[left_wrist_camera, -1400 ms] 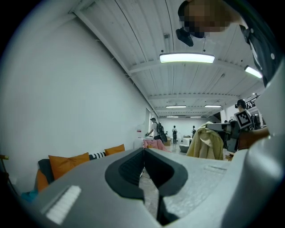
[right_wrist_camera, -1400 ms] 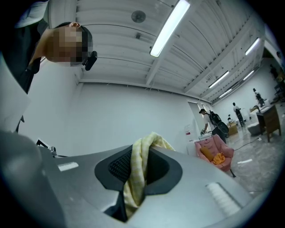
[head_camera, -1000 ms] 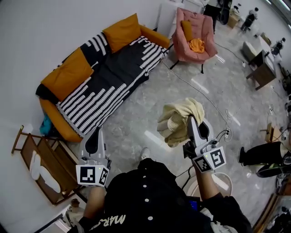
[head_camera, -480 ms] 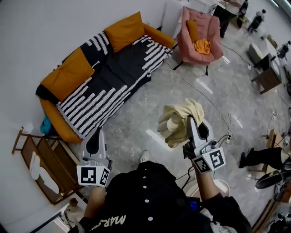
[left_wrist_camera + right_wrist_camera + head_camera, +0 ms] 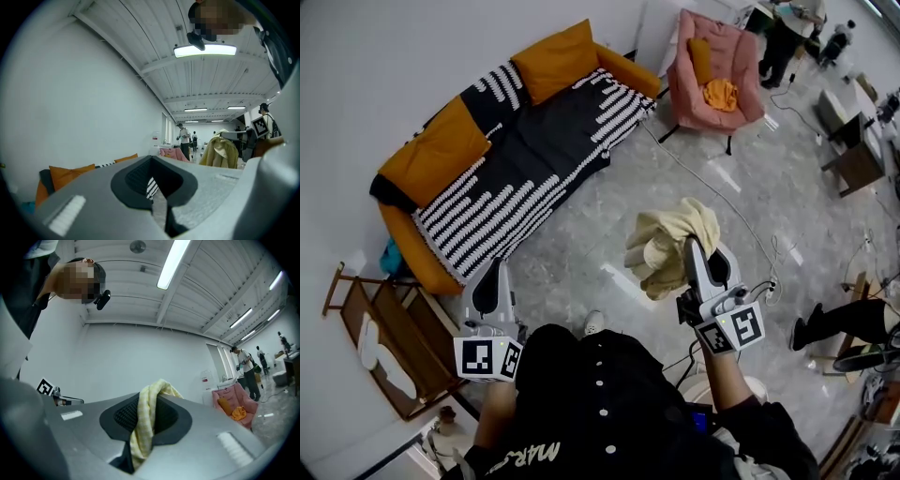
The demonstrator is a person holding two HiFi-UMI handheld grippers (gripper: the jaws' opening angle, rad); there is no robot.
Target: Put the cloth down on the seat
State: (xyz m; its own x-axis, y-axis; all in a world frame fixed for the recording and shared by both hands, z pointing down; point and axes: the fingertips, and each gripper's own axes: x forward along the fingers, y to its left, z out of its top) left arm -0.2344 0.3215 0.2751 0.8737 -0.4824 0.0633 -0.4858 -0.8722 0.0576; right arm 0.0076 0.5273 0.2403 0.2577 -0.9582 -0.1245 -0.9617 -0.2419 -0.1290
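Head view shows me the big orange sofa at upper left and a pink chair at the top; the yellow cloth hangs mid-frame above the floor, pinched by my right gripper; my left gripper, lower left, has its fingers a little apart, holding nothing.

The person in dark clothes has walked to the right, away from the pink armchair, and now stands off its far right corner; we have turned our head a little, so the sofa and the wooden rack lie slightly nearer the left edge.
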